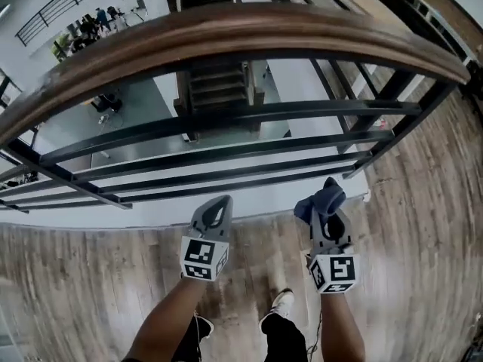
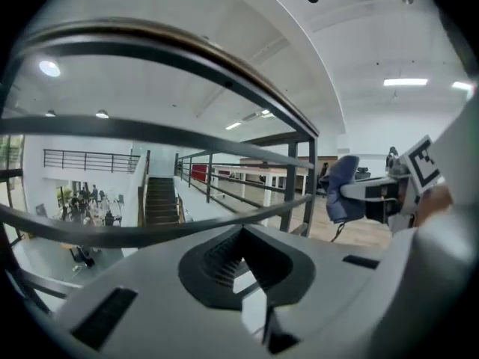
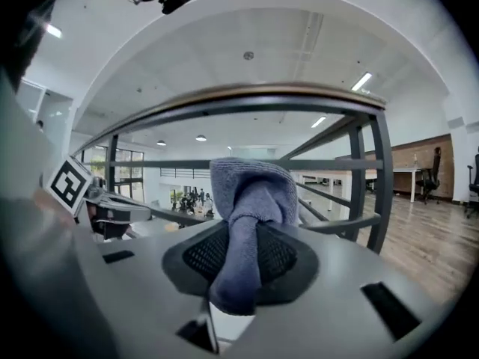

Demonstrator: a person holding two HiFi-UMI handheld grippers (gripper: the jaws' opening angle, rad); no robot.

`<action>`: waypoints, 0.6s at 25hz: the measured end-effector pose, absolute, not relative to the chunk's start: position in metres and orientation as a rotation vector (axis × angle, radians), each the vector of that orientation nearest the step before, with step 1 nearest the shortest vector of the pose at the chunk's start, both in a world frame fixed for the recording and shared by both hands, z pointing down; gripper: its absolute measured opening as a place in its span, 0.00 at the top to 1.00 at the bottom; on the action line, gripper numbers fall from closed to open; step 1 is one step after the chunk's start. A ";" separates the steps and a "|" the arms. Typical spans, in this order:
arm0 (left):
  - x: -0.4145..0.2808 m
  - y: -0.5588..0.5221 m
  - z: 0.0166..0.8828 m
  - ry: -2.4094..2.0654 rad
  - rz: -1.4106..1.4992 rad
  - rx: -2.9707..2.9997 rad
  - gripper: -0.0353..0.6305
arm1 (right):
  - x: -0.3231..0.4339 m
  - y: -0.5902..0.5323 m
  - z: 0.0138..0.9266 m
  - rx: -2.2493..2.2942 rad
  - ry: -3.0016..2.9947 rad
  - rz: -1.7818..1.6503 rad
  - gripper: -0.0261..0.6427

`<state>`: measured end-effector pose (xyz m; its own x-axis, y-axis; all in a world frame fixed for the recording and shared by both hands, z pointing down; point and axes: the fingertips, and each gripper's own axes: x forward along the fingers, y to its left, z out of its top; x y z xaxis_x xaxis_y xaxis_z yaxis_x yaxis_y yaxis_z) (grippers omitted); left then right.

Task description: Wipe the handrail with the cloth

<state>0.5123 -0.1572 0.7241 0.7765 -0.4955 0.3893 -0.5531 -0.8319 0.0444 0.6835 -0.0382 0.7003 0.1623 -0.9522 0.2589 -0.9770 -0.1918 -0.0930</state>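
Note:
A brown wooden handrail (image 1: 226, 36) tops a black metal railing and curves across the head view above both grippers; it also arcs over the right gripper view as the handrail (image 3: 262, 92). My right gripper (image 1: 329, 213) is shut on a blue-grey cloth (image 1: 323, 200), whose bunched end sticks up past the jaws as the cloth (image 3: 247, 200), held below rail height. My left gripper (image 1: 213, 213) is shut with nothing in it, beside the right one and short of the railing. From the left gripper view the cloth (image 2: 341, 189) shows at right.
Black horizontal bars (image 1: 226, 138) and slanted posts (image 1: 392, 119) stand right ahead. Beyond them lie a drop to a lower floor, a staircase (image 1: 215, 74) and distant people (image 1: 90, 25). I stand on wood-plank flooring (image 1: 423, 225); the person's shoe (image 1: 281, 304) shows below.

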 end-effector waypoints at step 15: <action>0.404 -0.143 0.244 -1.172 0.357 2.660 0.95 | 0.536 -0.070 0.263 2.132 -2.277 0.388 0.82</action>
<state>0.4037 -0.1432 0.2436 0.6539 -0.6931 0.3033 -0.7446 -0.6607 0.0956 0.5358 -0.0696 0.2630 -0.0800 -0.9828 0.1665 -0.9824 0.0495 -0.1800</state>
